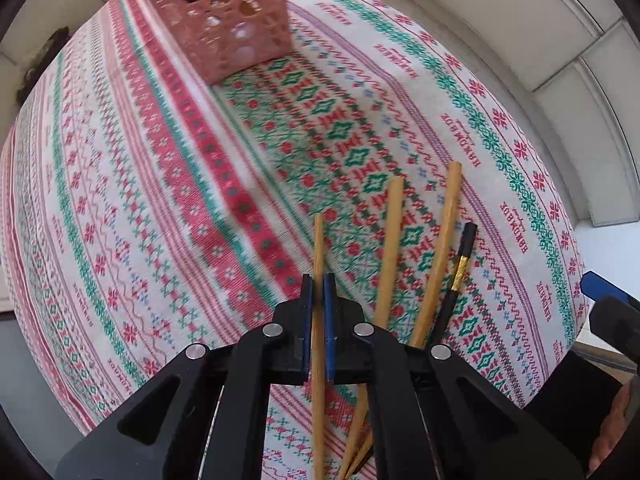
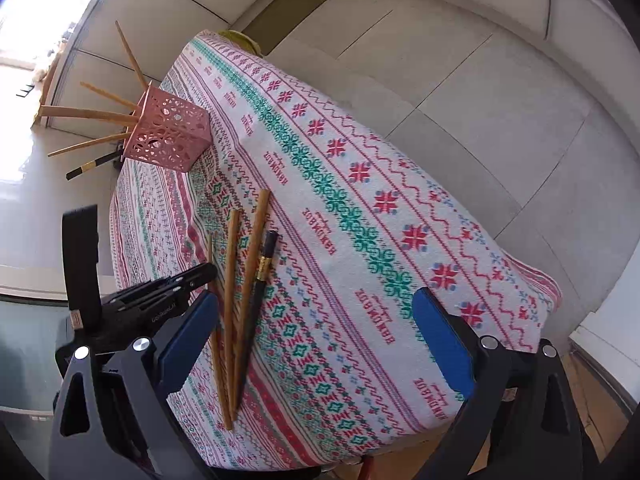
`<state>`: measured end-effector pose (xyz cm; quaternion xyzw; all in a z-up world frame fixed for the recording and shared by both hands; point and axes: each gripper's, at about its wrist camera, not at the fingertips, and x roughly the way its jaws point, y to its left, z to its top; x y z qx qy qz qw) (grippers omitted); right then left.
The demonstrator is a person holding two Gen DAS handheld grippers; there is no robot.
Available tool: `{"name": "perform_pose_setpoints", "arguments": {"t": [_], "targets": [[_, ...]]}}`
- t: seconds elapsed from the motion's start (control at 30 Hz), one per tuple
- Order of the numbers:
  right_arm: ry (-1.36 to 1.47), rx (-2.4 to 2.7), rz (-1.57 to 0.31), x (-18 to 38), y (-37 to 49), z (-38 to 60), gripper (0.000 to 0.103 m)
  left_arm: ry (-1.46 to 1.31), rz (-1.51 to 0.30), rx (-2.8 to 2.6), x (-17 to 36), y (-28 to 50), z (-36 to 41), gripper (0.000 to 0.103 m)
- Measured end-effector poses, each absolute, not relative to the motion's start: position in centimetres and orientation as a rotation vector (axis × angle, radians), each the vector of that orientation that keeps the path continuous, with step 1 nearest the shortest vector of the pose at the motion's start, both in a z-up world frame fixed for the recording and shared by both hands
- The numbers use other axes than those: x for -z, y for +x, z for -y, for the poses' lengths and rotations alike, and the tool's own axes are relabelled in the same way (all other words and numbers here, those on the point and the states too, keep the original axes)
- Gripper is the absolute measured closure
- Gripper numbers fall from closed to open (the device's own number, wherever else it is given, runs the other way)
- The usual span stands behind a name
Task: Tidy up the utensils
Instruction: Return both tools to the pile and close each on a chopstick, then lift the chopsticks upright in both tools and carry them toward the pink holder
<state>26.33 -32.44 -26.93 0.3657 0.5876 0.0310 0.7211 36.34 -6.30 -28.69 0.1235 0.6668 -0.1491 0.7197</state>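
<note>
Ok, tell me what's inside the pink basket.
The pink basket holds five chopsticks sticking out of its top: four wooden chopsticks and one black chopstick. Their lower ends and the basket's bottom are hidden behind its perforated walls.

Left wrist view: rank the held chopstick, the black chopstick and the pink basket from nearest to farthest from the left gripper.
1. Held chopstick: between the fingers of the left gripper, shut on it.
2. Black chopstick: just to the right, lying on the tablecloth beside two wooden ones.
3. Pink basket: far end of the table, upper left of centre.
</note>
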Motion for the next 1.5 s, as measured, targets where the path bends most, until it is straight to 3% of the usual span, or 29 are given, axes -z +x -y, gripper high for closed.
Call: {"name": "perform_pose_setpoints", "arguments": {"t": [0.1,0.23,0.33,0.37,0.83,0.97,1.03,1.1,1.27,1.5], "targets": [[0.778,-0.051,-1.332,27.0,27.6,30.3,0.01,0.211,-1.438,0.317,26.6,35.8,3.7,0.099],[0.764,-0.01,-1.347,27.1,29.3,27.8,0.029,0.139,-1.37,0.312,23.5,35.4,0.2,0.099],[0.822,-0.052,-1.364,27.1,31.0,26.2,0.052,0.105,-1.347,0.307,22.5,34.7,-2.0,0.099],[0.815,-0.064,-1.379,27.0,31.7,25.4,0.055,0.094,-1.343,0.308,22.2,34.4,-2.4,0.099],[0.394,0.03,-1.369,26.8,36.0,18.1,0.055,-0.007,-1.276,0.271,20.5,33.4,-5.9,0.098],[0.282,0.09,-1.4,28.2,36.5,17.1,0.076,-0.021,-1.274,0.257,20.3,33.4,-6.7,0.098],[0.247,0.104,-1.399,28.4,36.6,16.5,0.076,-0.027,-1.268,0.253,20.2,33.5,-6.9,0.098],[0.195,0.099,-1.367,28.5,36.6,15.7,0.091,-0.035,-1.26,0.25,19.9,33.6,-7.0,0.098],[0.289,0.048,-1.294,27.9,35.7,14.8,0.095,-0.056,-1.211,0.259,18.6,33.3,-7.1,0.098],[0.308,-0.076,-1.027,21.2,29.7,15.8,0.095,-0.033,-1.094,0.225,15.1,31.1,-5.8,0.098]]}}
